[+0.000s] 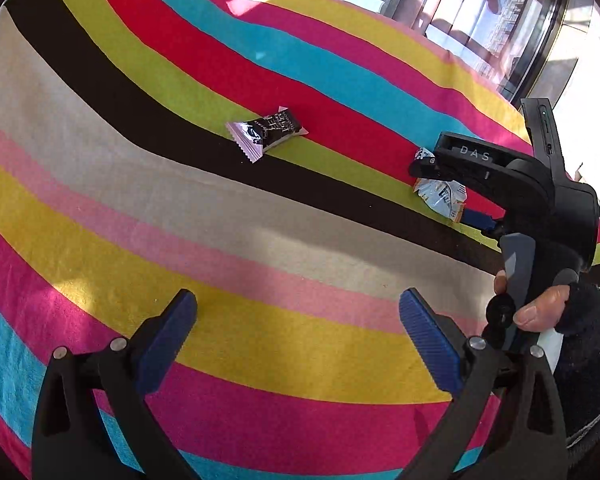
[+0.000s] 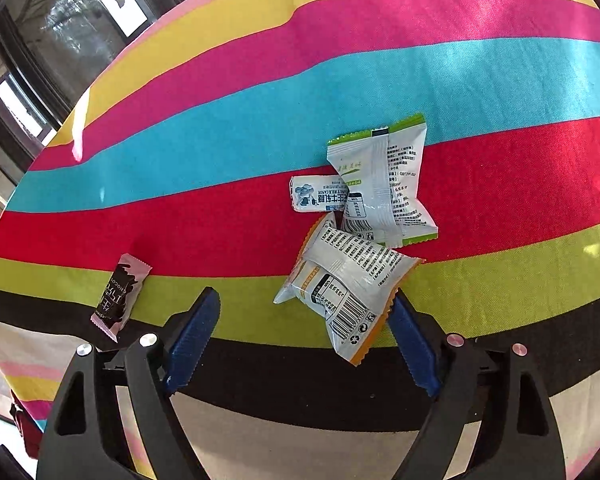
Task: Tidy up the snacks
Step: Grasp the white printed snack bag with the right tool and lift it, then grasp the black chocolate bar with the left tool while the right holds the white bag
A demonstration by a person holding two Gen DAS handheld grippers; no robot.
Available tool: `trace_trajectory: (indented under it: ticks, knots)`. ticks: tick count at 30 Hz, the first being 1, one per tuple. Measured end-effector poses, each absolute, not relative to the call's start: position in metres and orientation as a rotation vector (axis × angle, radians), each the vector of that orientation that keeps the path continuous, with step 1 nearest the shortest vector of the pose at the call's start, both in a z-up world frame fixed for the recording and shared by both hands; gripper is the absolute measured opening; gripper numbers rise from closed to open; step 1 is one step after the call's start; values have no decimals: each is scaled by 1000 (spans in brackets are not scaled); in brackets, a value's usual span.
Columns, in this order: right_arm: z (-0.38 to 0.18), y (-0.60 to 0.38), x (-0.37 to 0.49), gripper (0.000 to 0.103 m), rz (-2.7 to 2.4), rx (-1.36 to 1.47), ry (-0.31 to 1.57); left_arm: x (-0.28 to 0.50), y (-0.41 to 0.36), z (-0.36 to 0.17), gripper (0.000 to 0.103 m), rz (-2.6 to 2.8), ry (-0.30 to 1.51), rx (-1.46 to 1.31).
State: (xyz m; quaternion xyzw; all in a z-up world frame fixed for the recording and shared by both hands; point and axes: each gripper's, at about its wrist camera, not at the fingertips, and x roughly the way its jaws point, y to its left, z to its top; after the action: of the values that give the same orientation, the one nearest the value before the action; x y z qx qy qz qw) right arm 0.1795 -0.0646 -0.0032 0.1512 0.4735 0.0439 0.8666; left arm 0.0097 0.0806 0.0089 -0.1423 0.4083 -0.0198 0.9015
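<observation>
Striped cloth (image 2: 220, 128) covers the counter. Three white packets (image 2: 356, 240) lie heaped on the red and green bands, just ahead of the right tongs (image 2: 306, 344), which are spread. A chocolate bar (image 1: 266, 132) lies apart. The left tongs (image 1: 298, 340) hover spread over bare cloth.

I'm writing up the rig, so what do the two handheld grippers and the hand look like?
Both the left gripper and right gripper have black plastic frames, silver rivets and ribbed blue pads. The right one reads "DAS". The hand wears a black fingerless glove.
</observation>
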Motion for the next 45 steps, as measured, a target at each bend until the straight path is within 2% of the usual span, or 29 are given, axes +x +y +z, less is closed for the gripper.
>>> trace_trajectory:
  ticks: [1,3,4,6,11,18,28,37,38,40,41,43,44,45]
  knots:
    - [-4,-60,181,65,58,281,989,9,82,9,101,-45,841,-303]
    - [-4,-52,178,48,48,200,971,8,83,9,101,-51,837,-315]
    - [-4,-51,174,42,61,174,963,8,83,9,101,-53,835,-318]
    - [-2,-51,161,39,132,134,948,8,83,9,101,-56,833,-323]
    - [17,-76,97,39,375,87,877,9,80,9,101,-50,839,-312]
    - [21,-114,29,39,440,20,821,12,75,8,101,-28,858,-267]
    - [18,-118,26,39,466,64,785,32,57,4,101,-4,954,-58]
    - [16,-123,29,40,458,90,794,121,88,5,101,67,929,93]
    - [15,-123,29,40,458,91,795,130,92,5,98,55,933,87]
    - [15,-124,30,41,459,94,798,143,98,6,82,-9,934,47]
    - [14,-123,30,41,462,94,800,147,101,5,77,-37,934,22]
    - [14,-123,31,41,464,93,804,150,99,4,52,-30,941,44]
    - [14,-123,31,41,464,93,804,148,95,4,43,-46,941,61]
    - [14,-123,31,41,464,95,804,144,92,5,20,-73,942,53]
